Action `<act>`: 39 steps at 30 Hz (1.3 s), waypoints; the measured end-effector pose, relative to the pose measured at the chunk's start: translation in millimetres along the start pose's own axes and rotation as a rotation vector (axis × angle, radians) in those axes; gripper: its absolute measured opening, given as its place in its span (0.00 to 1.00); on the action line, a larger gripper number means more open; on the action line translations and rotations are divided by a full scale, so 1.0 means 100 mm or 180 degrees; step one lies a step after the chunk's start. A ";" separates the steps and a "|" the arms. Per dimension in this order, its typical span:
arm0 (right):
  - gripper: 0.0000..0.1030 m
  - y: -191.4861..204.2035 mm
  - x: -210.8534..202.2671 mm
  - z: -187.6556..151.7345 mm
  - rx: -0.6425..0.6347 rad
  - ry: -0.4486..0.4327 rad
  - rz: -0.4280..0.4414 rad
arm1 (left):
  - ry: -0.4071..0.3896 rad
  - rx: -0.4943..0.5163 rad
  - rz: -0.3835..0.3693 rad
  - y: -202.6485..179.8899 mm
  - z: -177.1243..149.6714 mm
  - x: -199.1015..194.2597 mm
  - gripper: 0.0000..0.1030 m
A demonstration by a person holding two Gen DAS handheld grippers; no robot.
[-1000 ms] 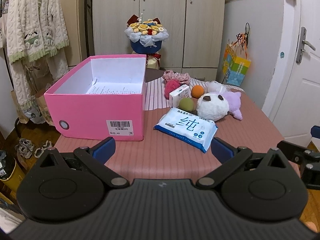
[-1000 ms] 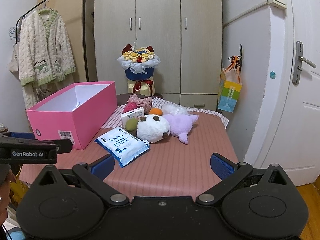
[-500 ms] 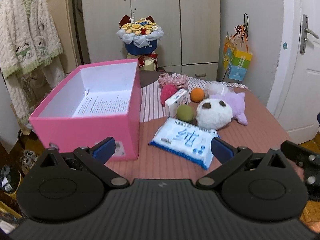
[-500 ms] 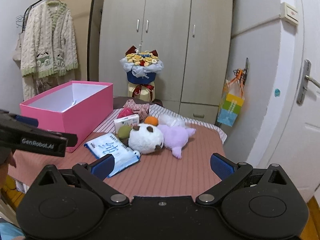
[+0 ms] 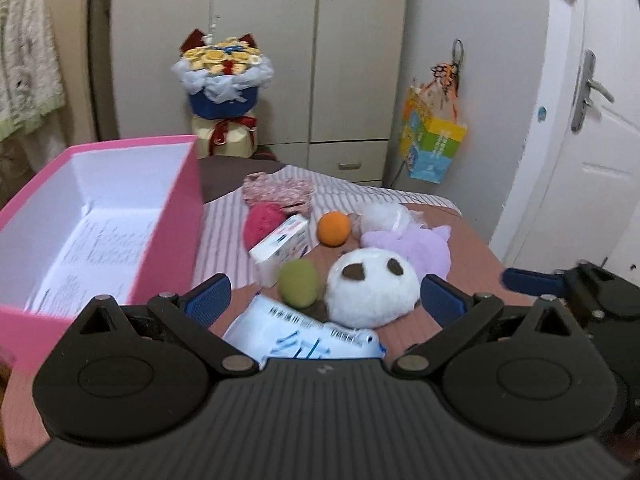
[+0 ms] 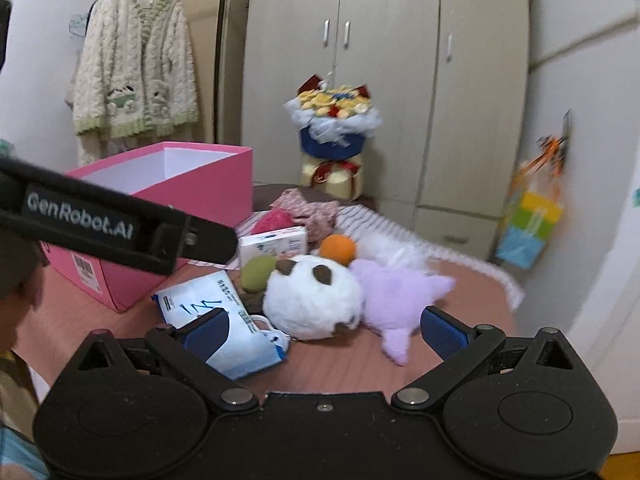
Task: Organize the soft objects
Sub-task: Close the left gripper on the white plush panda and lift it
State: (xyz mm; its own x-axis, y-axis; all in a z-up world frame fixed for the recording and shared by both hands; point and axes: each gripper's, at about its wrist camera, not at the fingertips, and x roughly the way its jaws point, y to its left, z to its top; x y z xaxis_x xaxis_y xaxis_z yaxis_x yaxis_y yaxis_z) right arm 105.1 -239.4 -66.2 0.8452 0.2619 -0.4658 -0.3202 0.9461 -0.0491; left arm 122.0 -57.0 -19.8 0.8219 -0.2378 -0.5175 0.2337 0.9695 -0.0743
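An open pink box [image 5: 100,216] [image 6: 200,188] stands on the table's left side. Right of it lie a white round plush [image 5: 370,288] [image 6: 314,298], a purple plush [image 5: 416,246] [image 6: 400,300], a green ball [image 5: 298,282] [image 6: 256,272], an orange ball [image 5: 334,229] [image 6: 338,249], a pink yarn ball [image 5: 262,222], a small white carton [image 5: 282,246] [image 6: 274,242], a floral cloth [image 5: 278,192] and a wet-wipe pack [image 5: 304,338] [image 6: 224,320]. My left gripper [image 5: 324,300] is open above the wipe pack. My right gripper [image 6: 324,326] is open just before the white plush.
A flower bouquet [image 5: 224,92] stands behind the table before a wardrobe [image 5: 260,40]. A colourful bag [image 5: 432,140] hangs on the right wall beside a door [image 5: 592,160]. A fluffy cardigan [image 6: 136,76] hangs on a rack at the left.
Both grippers have moved forward toward the pile of soft things, so the objects look larger. Both stay open and empty.
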 end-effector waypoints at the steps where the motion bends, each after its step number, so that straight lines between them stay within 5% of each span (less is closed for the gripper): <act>1: 1.00 -0.03 0.08 0.00 0.0052 0.0030 0.0069 | -0.0002 0.0022 -0.0071 -0.01 0.00 0.07 0.97; 6: 0.98 -0.19 0.46 0.01 0.0248 0.0148 0.0293 | 0.0058 -0.0130 -0.0515 0.03 0.05 0.38 0.88; 15: 0.89 -0.20 0.81 0.04 0.0027 0.0227 0.0526 | 0.0490 -0.0141 -0.0647 0.03 0.14 0.85 0.69; 24: 0.84 -0.33 1.02 -0.07 0.0380 0.0412 0.0726 | 0.0687 -0.0394 -0.0806 0.12 0.02 1.04 0.65; 28: 0.71 -0.29 0.98 -0.09 0.0327 0.0392 0.0594 | 0.0681 -0.0371 -0.0783 0.08 0.02 1.01 0.64; 39: 0.70 -0.17 0.62 0.08 0.0211 0.0066 0.0338 | 0.0326 -0.0148 -0.0776 -0.05 0.16 0.56 0.64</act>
State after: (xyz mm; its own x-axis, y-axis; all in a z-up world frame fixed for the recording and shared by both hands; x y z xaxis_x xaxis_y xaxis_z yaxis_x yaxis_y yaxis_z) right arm 166.3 -237.8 -86.7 0.7988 0.3581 -0.4834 -0.3781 0.9238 0.0597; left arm 175.0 -76.5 -34.2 0.6869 -0.4597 -0.5629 0.3924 0.8865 -0.2452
